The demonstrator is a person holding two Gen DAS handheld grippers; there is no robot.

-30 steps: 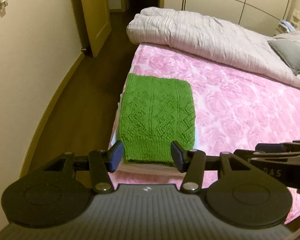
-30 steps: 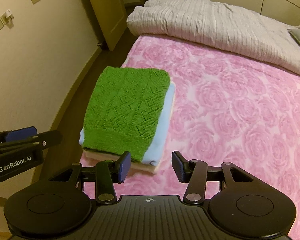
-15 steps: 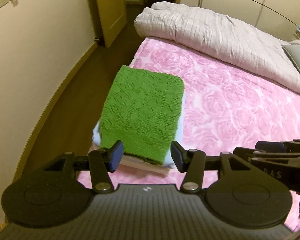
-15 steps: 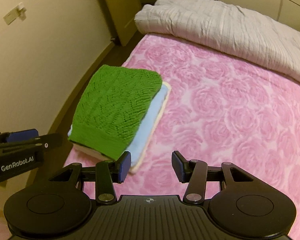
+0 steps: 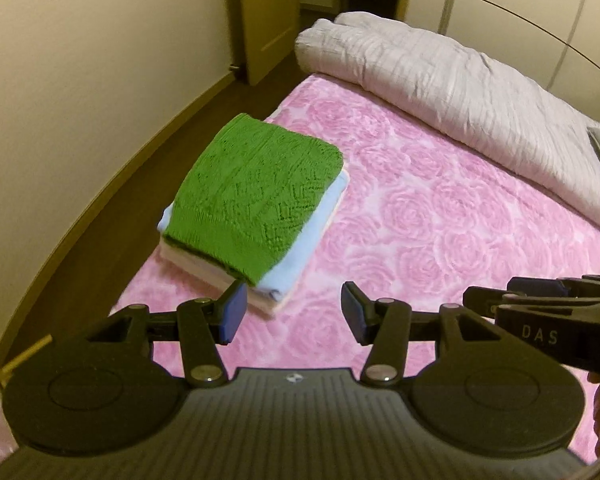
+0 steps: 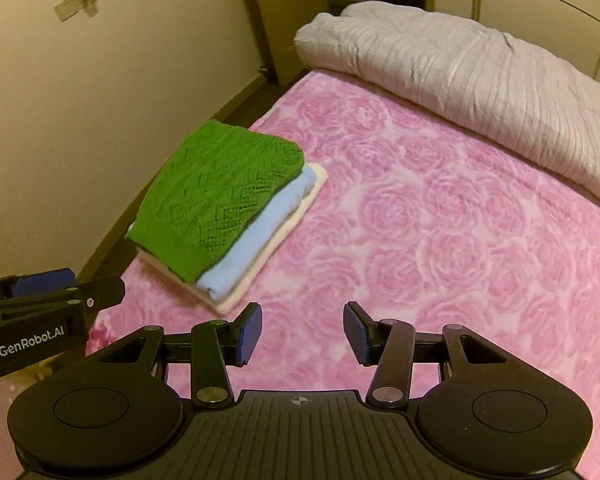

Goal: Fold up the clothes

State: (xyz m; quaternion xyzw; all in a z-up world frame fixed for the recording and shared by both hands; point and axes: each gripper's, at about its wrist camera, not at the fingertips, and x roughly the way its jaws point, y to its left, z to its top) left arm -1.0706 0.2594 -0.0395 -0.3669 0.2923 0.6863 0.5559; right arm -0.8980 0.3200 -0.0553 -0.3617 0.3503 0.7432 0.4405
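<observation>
A home bedroom: bed with pink rose blanket, rolled duvet, wardrobe doors

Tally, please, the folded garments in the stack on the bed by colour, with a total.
Green knit: 1
Light blue: 1
Cream: 1
Total: 3 folded garments that show; any others underneath are hidden.

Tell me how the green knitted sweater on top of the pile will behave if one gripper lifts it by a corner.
The green sweater is loose open knit, so it would probably sag and unfold. It lies on a blue garment, which might drag along.
</observation>
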